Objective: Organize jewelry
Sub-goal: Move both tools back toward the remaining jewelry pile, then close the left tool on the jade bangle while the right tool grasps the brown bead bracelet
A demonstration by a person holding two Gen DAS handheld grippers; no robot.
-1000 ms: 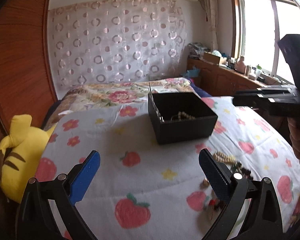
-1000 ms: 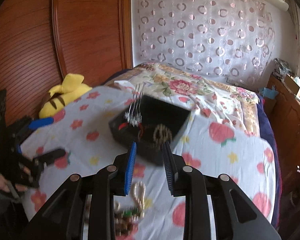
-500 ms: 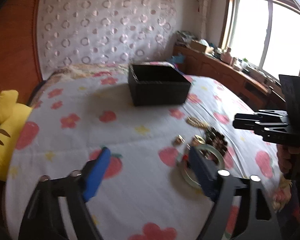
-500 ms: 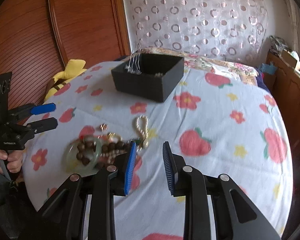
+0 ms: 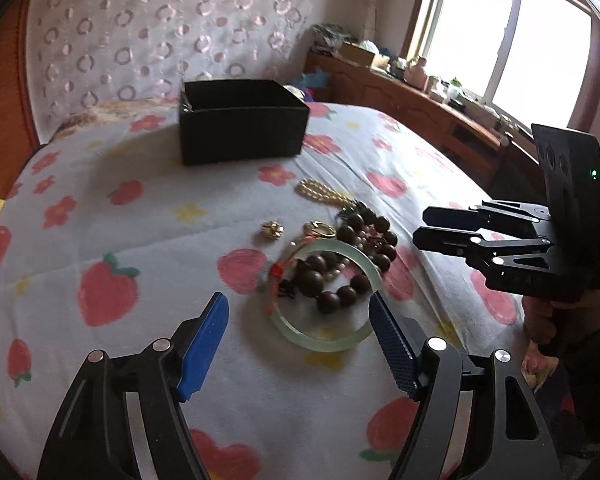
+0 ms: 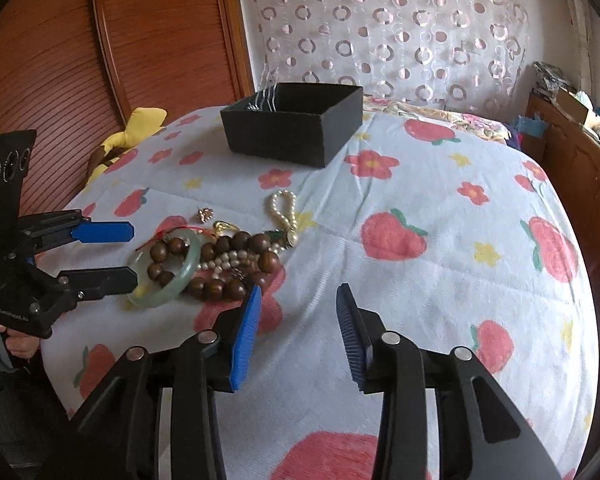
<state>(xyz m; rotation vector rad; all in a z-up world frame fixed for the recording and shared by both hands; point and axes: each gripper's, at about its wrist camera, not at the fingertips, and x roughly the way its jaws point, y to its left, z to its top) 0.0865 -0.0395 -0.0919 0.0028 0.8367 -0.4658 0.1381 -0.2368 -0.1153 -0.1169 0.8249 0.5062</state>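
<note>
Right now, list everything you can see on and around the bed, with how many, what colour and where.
box: one, black, open, far side of the bedspread, thin silver pieces at its left rim
bangle: one, pale green, nearest part of the jewelry pile
wooden beads: one or more strands, dark brown, partly lying across the bangle
pearl strand: one, cream, between pile and box
small gold pieces: at least two, left of the pile
bedspread: one, white with red strawberries and flowers
plush toy: one, yellow, left edge of bed
cabinet: one, brown wood, cluttered, under the window
left gripper: open, over the bangle
right gripper: open, right of the pile
</note>
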